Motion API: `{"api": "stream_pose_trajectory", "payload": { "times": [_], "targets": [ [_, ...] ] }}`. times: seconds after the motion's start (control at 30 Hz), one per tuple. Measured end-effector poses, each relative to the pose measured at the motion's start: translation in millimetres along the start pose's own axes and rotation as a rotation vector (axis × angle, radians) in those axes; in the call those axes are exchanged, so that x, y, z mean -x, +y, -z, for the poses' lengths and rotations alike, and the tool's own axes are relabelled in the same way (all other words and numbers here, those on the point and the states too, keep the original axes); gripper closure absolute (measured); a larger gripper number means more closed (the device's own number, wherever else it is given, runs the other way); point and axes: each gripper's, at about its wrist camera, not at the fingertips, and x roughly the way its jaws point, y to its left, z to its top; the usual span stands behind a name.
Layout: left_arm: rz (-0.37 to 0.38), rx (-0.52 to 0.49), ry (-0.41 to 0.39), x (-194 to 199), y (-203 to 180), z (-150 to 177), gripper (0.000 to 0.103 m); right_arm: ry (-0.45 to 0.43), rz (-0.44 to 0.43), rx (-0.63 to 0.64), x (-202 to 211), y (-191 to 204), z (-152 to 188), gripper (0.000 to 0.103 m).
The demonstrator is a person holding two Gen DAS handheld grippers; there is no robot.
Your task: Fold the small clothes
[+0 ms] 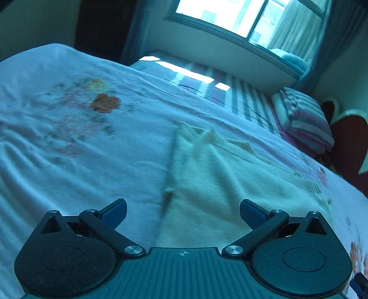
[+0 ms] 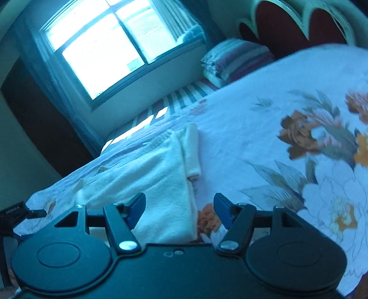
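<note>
Both tilted downward above the bed, the left gripper (image 1: 183, 212) and right gripper (image 2: 179, 210) stand spread and empty over the folded cream knit garment (image 1: 220, 181) lying on the white floral bedsheet (image 1: 69, 142), with the striped pillow (image 1: 303, 122) toward two o'clock beyond.

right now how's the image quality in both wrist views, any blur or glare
Left wrist view: blue cast, window blown out, cream garment and floral bedsheet motion-smeared. Right wrist view: same cast, window glaring white, flower print blurred at the right edge, garment sharper. Both bend straight lines, fisheye.
</note>
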Motion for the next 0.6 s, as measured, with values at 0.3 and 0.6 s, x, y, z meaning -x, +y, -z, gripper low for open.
{"api": "stream_pose_trajectory", "payload": {
  "times": [0.3, 0.6],
  "targets": [
    [0.154, 0.354, 0.1, -35.0, 89.7, 13.4, 0.0, 0.099, -0.187, 0.171, -38.6, 76.9, -3.7, 0.036],
    [0.311, 0.438, 0.131, -90.7, 103.0, -27.0, 0.0, 0.153, -0.217, 0.159, -43.0, 86.6, 7.9, 0.036]
  ]
}}
